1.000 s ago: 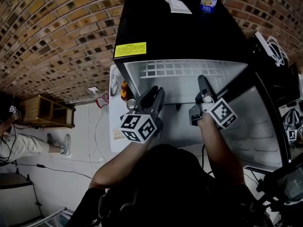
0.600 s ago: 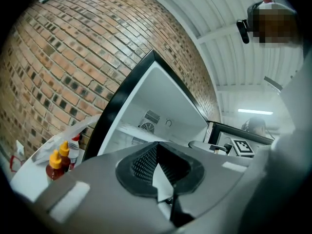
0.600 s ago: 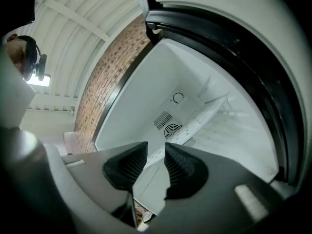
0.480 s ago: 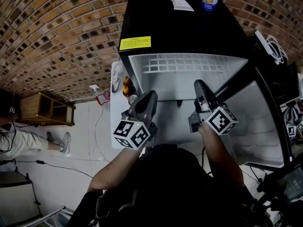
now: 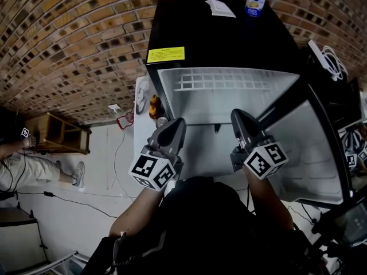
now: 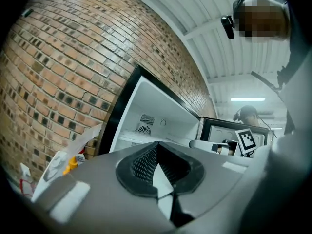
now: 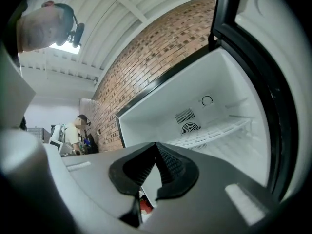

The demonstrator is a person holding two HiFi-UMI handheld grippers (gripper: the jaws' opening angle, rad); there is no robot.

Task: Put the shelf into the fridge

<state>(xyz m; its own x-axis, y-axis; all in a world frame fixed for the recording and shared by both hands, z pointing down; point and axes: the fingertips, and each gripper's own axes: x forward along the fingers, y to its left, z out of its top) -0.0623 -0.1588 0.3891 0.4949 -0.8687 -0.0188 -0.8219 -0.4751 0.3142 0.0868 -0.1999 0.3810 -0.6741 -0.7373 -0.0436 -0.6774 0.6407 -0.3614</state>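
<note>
We see ahead of jaws: fridge (image 5: 223, 36) black outside, white inside; shelf (image 5: 229, 82) white, grid pattern; label (image 5: 166, 54) yellow. Left of jaws: wall (image 5: 69, 39) brown brick.

left claw (image 5: 176, 124): now closed, drawn back | right claw (image 5: 238, 116): now closed, drawn back

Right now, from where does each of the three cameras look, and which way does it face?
Head view: on the person's head, facing steeply down at the open black fridge and its white wire shelf; both forearms, left gripper and right gripper show.
Left gripper view: on the left gripper, facing the fridge beside the red brick wall; its shut jaws show.
Right gripper view: on the right gripper, facing the fridge's round fan vent; its shut jaws show.
Shared: both gripper views see that vent.
</note>
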